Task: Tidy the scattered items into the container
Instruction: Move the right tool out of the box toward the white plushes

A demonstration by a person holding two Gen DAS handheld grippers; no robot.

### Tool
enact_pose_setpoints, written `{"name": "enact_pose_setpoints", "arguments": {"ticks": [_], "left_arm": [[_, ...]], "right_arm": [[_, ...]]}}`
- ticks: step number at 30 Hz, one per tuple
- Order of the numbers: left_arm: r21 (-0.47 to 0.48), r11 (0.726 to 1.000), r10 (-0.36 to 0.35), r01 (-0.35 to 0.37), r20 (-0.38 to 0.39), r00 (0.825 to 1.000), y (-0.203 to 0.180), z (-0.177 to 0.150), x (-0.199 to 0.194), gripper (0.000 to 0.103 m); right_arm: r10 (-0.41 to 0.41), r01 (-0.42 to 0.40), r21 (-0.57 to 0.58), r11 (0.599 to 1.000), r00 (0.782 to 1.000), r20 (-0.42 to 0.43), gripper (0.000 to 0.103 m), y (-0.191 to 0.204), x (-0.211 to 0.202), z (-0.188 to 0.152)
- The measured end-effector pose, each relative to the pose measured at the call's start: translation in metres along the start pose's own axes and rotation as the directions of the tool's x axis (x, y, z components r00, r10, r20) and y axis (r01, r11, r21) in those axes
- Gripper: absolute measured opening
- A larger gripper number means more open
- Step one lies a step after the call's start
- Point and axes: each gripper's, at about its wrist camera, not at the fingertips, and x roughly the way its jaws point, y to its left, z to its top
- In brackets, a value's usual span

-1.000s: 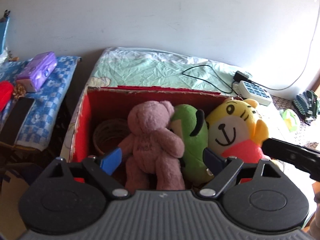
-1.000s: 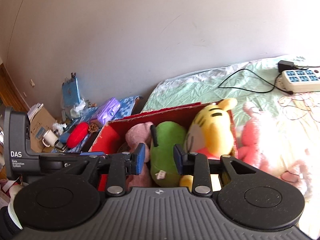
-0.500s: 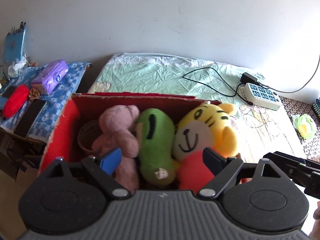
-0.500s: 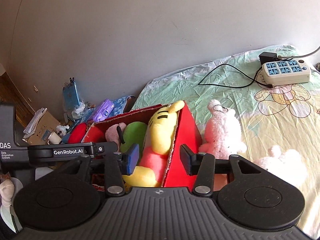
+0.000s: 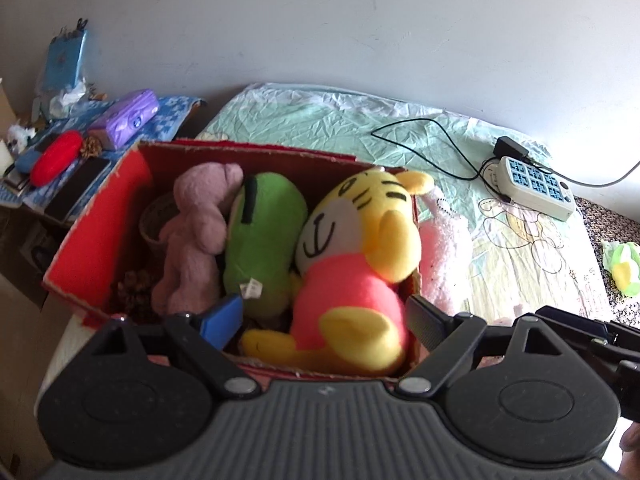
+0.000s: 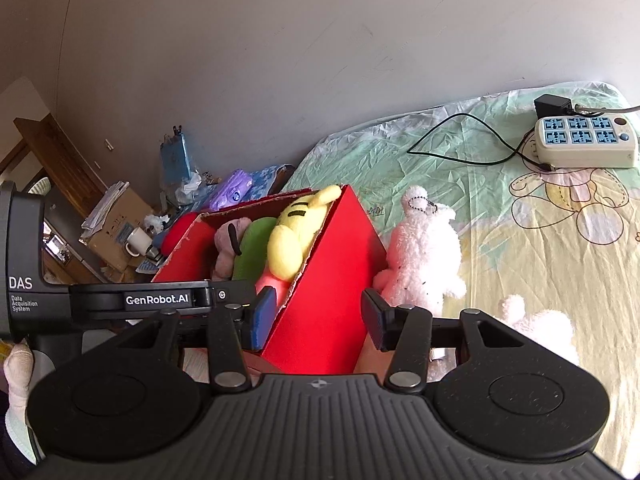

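Left gripper point(image 5: 324, 322) wide, right gripper point(image 6: 316, 322) part-open, both empty

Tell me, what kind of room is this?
Most likely a bedroom: a bed sheet printed with cartoon bears covers the surface, a red box of soft toys sits on it, and a cluttered side table stands by the wall.

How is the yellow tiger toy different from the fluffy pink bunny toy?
The yellow tiger is inside the red box; the pink bunny lies outside on the bed, right beside it. The tiger is yellow with black stripes; the bunny is plain pale pink with a keychain. Both are soft toys.
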Motion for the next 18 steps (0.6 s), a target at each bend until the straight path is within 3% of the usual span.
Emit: {"name": "enact_pose_setpoints", "arguments": {"ticks": [5, 10, 14, 18], "left_arm": [[0.014, 1.000, 0.024, -0.024, 0.004, 1.000, -0.016, -0.006, -0.006, 0.088], [0.076, 0.997, 0.000, -0.001, 0.016, 1.000, -0.041, -0.010, -0.012, 0.088], [0.142, 0.989, -0.045, 0.040, 0.032, 0.998, -0.064, -0.009, -0.016, 0.088], [0.205, 0.971, -0.135, 0.124, 0.045, 0.990, -0.090, -0.007, -0.016, 0.088]], "right_arm": [[0.030, -0.030, 0.010, 1.000, 0.999, -0.013, 0.050, -0.016, -0.006, 0.000], [0.031, -0.030, 0.042, 0.999, 0.999, -0.008, 0.050, -0.035, -0.014, -0.001], [0.001, -0.001, 0.062, 0.998, 1.000, -0.003, 0.050, -0.047, -0.023, -0.004], [-0.053, 0.052, 0.072, 0.996, 0.998, 0.020, 0.051, -0.063, -0.038, -0.008]]}}
